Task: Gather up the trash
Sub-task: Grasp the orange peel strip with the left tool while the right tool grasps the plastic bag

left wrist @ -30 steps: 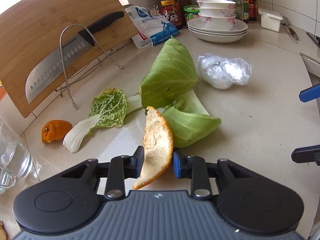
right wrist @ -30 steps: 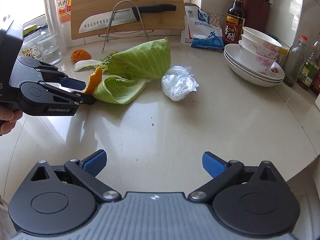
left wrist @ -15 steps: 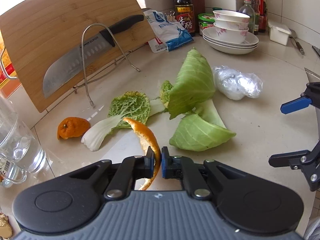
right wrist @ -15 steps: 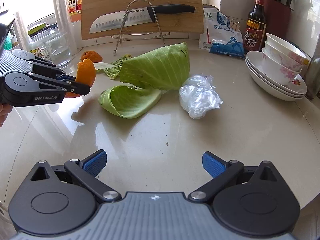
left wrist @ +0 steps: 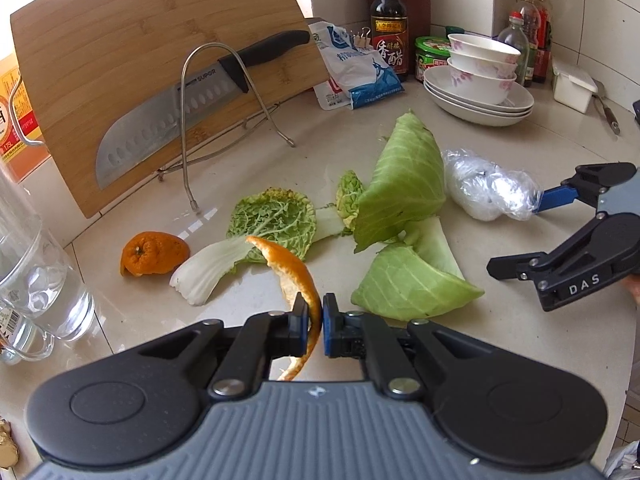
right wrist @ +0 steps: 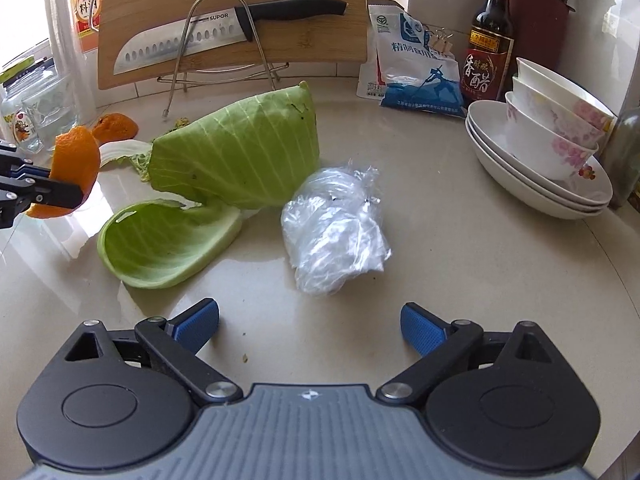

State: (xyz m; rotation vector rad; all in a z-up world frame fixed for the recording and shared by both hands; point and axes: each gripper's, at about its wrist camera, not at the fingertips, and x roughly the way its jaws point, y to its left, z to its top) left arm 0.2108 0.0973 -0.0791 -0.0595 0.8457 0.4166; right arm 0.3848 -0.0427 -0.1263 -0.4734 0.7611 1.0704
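My left gripper (left wrist: 315, 320) is shut on a strip of orange peel (left wrist: 298, 276) and holds it above the counter; the peel also shows in the right wrist view (right wrist: 76, 160). A second orange peel (left wrist: 154, 254) lies at the left. A wilted leaf (left wrist: 264, 232), a large cabbage leaf (left wrist: 404, 184) and a curled cabbage leaf (left wrist: 416, 284) lie mid-counter. A crumpled clear plastic bag (right wrist: 336, 228) lies just ahead of my open, empty right gripper (right wrist: 310, 326).
A cutting board (left wrist: 140, 60) with a knife (left wrist: 180, 108) leans in a wire rack at the back. Stacked bowls and plates (right wrist: 548, 152), a vinegar bottle (right wrist: 488, 40) and a blue-white packet (right wrist: 412, 68) stand at back right. A glass mug (left wrist: 36, 276) stands left.
My left gripper closed fully on the orange peel and lifted it off the counter. My right gripper moved forward, close to the plastic bag, still open.
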